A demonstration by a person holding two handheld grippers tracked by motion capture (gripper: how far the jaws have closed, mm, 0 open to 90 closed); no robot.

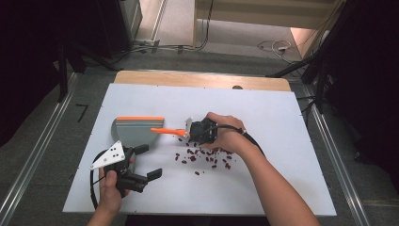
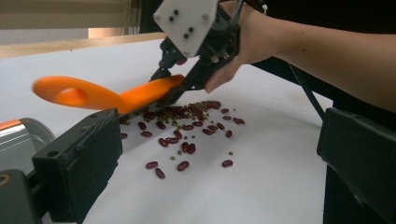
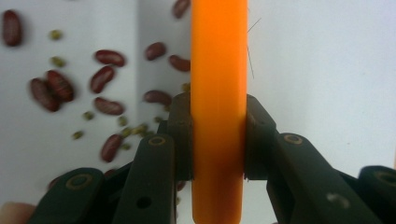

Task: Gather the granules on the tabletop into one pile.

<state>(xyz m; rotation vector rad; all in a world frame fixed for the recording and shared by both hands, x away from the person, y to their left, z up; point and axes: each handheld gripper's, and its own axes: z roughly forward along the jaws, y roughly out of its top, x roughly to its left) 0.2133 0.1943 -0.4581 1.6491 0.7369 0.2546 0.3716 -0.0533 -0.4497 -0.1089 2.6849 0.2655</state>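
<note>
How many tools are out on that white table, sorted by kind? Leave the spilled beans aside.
Dustpan: 1
Orange-handled tool: 1
Hand-held gripper: 2, the left hand-held gripper and the right hand-held gripper
Total: 4

On the white-topped desk [image 1: 282, 155], a grey plastic dustpan with an orange rim [image 1: 134, 129] lay left of centre. Just right of it, a scatter of dark red kidney beans mixed with small green beans [image 1: 202, 157] spread across the middle. The right gripper [image 1: 190, 127] stood behind the beans, clamped on the orange plastic brush handle [image 1: 164, 131], which reached left over the dustpan's edge. The left gripper [image 1: 149, 161] sat before the dustpan, near the desk's front edge.
</note>
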